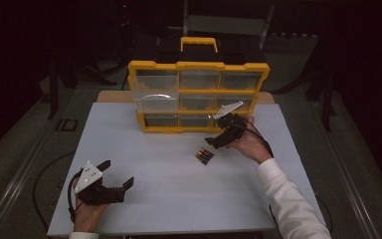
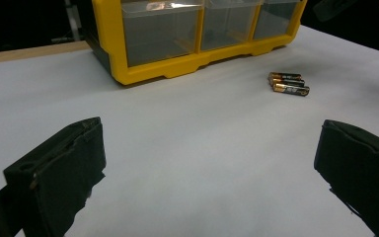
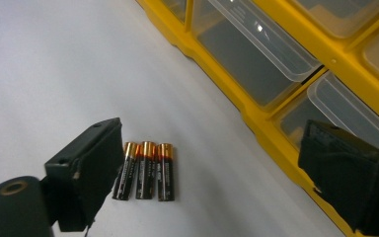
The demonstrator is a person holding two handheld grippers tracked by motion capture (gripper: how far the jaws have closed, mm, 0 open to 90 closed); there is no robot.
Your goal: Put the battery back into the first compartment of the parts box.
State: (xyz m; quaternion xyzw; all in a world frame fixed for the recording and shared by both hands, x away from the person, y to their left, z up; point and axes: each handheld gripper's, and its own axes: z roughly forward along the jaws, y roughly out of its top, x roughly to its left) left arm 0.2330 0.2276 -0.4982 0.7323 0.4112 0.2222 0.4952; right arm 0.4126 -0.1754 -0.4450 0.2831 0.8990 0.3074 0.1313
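Three AA batteries (image 3: 147, 170) lie side by side at lower centre of the right gripper view, untouched on the white table (image 1: 144, 144). The right gripper (image 3: 207, 168) hangs above them with jaws wide; picking up and stowing in the yellow drawer organizer (image 1: 199, 94) remain. The left gripper (image 1: 115, 175) waits wide open at lower left.

A white worktop (image 1: 144, 149) carries a yellow drawer cabinet (image 1: 199, 94) standing upright at its far edge, with clear drawers in three rows and a yellow handle on top. In front of the cabinet, a little right of centre, a few batteries (image 1: 204, 156) lie side by side on the bare surface. The right tool (image 1: 218, 141), held by a hand in a white sleeve, hangs just beside the batteries and close to the cabinet's lower right corner, jaws apart and aimed down-left. The left tool (image 1: 117, 175) rests near the worktop's front left corner, jaws spread wide, well apart from the batteries.
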